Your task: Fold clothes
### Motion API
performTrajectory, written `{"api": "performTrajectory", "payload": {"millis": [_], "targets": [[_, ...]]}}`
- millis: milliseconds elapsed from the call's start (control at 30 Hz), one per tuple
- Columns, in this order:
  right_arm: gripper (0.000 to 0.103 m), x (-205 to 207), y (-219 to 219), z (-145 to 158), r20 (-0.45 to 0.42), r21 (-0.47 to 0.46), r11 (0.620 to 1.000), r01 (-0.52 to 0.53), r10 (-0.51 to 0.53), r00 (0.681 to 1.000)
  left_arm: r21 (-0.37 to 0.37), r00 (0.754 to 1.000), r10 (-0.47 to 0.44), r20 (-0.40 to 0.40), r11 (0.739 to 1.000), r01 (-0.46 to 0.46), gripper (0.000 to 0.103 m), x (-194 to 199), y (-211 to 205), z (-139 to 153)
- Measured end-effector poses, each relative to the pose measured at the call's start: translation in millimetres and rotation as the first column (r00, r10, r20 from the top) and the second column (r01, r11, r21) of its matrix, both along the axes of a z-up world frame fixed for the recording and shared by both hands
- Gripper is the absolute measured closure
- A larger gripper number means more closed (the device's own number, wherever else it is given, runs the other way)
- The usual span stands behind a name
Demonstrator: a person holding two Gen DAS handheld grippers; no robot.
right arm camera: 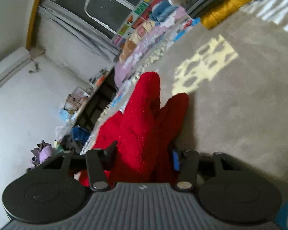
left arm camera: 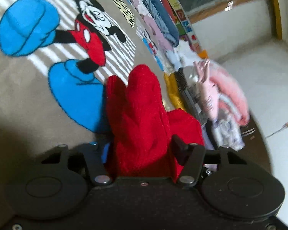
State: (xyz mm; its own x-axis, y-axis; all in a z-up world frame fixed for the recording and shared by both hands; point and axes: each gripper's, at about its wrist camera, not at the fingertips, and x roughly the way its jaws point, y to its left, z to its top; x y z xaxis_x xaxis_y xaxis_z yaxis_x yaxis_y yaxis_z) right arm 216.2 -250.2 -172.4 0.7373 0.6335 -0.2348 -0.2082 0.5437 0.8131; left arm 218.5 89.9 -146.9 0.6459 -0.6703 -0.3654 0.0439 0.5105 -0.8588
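Observation:
A fuzzy red garment (left arm camera: pixel 140 105) lies bunched on a beige cartoon-print blanket (left arm camera: pixel 19 95). In the left wrist view a thick fold of it stands up between the black fingers of my left gripper (left arm camera: pixel 142 147), which press in on it from both sides. In the right wrist view the same red garment (right arm camera: pixel 144 115) fills the gap of my right gripper (right arm camera: pixel 144 153), whose fingers pinch another bunched fold. The fingertips of both grippers are partly buried in the cloth.
A pink and white heap of clothes (left arm camera: pixel 230 95) and a yellow garment (left arm camera: pixel 172 90) lie to the right of the left gripper. More clothes (left arm camera: pixel 157 19) line the blanket's far edge under a window. A white wall with an air conditioner (right arm camera: pixel 9 67) is on the left.

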Motion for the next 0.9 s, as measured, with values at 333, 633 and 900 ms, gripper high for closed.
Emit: {"api": "performTrajectory", "payload": {"millis": [333, 633, 900], "targets": [[0.053, 12, 37, 18, 0.059, 0.149, 0.987, -0.060, 0.051, 0.997, -0.143, 0.988, 0.117, 0.098, 0.984, -0.102, 0.050, -24, 71, 17], [0.053, 102, 153, 58, 0.144, 0.106, 0.946, -0.305, 0.289, 0.946, -0.243, 0.875, 0.430, 0.224, 0.894, -0.377, 0.051, -44, 183, 37], [0.054, 192, 249, 80, 0.186, 0.049, 0.885, -0.463, 0.447, 0.875, -0.256, 0.722, 0.621, 0.305, 0.784, -0.566, 0.051, -25, 223, 47]]}}
